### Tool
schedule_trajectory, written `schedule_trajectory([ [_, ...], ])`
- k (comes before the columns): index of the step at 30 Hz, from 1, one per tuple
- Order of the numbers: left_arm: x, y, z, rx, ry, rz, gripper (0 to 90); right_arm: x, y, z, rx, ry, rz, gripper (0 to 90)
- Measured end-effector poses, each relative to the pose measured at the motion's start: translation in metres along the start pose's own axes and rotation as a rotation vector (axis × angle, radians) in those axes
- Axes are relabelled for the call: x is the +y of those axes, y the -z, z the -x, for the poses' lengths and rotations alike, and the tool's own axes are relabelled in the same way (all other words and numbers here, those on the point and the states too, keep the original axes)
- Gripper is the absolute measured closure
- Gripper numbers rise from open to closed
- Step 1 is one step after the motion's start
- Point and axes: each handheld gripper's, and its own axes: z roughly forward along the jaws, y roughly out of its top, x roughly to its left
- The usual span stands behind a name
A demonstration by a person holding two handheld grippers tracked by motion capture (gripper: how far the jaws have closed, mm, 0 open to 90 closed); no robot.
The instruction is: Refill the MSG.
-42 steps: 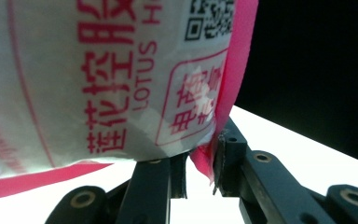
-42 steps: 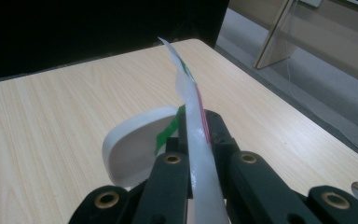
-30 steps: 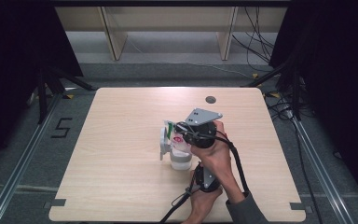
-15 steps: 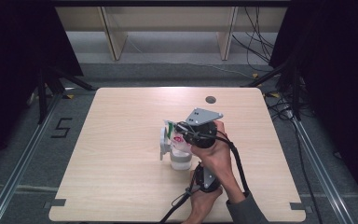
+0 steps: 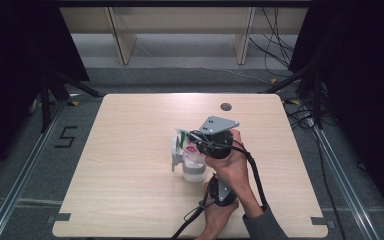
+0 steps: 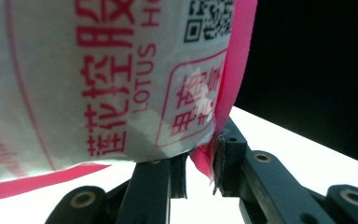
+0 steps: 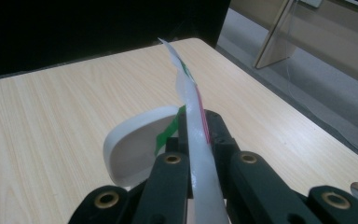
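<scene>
Change: none, both your hands stay put | Left gripper: jaws pinched on packet's pink edge | Right gripper: clamped on packet's top, white cup below | Meaning: tear not started.

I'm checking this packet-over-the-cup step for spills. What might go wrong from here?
Both grippers pinch thin edges of the plastic packet: the left gripper grips its pink seam, the right gripper its top strip. The film might slip out or tear unevenly.

The packet hangs over the white cup with the open lid alongside; a jerk might tip the cup or drop contents onto the table.
</scene>
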Motion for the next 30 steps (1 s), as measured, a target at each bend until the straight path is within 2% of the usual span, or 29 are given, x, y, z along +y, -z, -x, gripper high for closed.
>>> schedule_trajectory([
  [3,0.0002,0.0001,-0.0003,0.001,0.004,-0.001,77.0,0.0001,-0.0010,0.0002,0.016,0.014,-0.008,87.9],
  [4,0.0002,0.0002,-0.0003,0.000,0.002,-0.001,77.0,0.0002,-0.0013,-0.0009,0.023,0.005,-0.011,87.9],
  [6,0.0001,0.0003,-0.0005,-0.001,0.001,-0.003,77.0,0.0002,-0.0014,-0.0005,0.013,0.011,-0.005,87.8],
  [7,0.0002,0.0003,-0.0005,-0.001,0.002,-0.004,77.0,0.0002,-0.0001,-0.0009,0.021,-0.009,-0.019,87.8],
  [10,0.0002,0.0001,0.0001,-0.001,-0.001,0.003,77.0,0.0002,-0.0002,-0.0006,0.002,0.002,0.002,87.9],
  [13,0.0002,0.0000,-0.0003,-0.003,0.000,-0.003,77.0,0.0001,-0.0001,0.0004,0.014,0.008,-0.013,87.8],
  [17,0.0001,0.0003,-0.0005,-0.001,0.001,-0.002,77.0,0.0003,-0.0013,0.0000,0.009,0.023,0.002,87.8],
  [18,0.0002,0.0003,-0.0003,-0.001,0.002,-0.001,77.0,0.0002,-0.0013,-0.0006,0.020,0.006,-0.008,87.9],
  [20,0.0002,0.0003,0.0001,-0.003,0.001,0.003,77.0,0.0003,-0.0011,-0.0004,0.008,0.022,0.003,87.8],
  [22,0.0001,0.0004,-0.0004,-0.001,0.000,-0.002,77.0,0.0006,-0.0003,0.0003,0.016,0.019,-0.007,87.8],
  [23,0.0001,0.0003,-0.0004,-0.001,0.002,-0.002,77.0,0.0003,0.0002,-0.0004,0.013,0.002,-0.012,87.8],
  [27,-0.0001,-0.0001,-0.0010,-0.003,-0.001,-0.001,77.1,0.0000,-0.0007,-0.0010,0.003,0.003,-0.003,87.8],
  [28,0.0000,-0.0002,-0.0013,-0.004,-0.002,-0.002,77.1,-0.0001,-0.0015,-0.0001,0.010,0.014,-0.002,87.8],
  [30,0.0001,0.0000,-0.0009,-0.001,0.000,0.001,77.1,0.0000,-0.0012,-0.0008,0.022,0.004,-0.009,87.8],
])
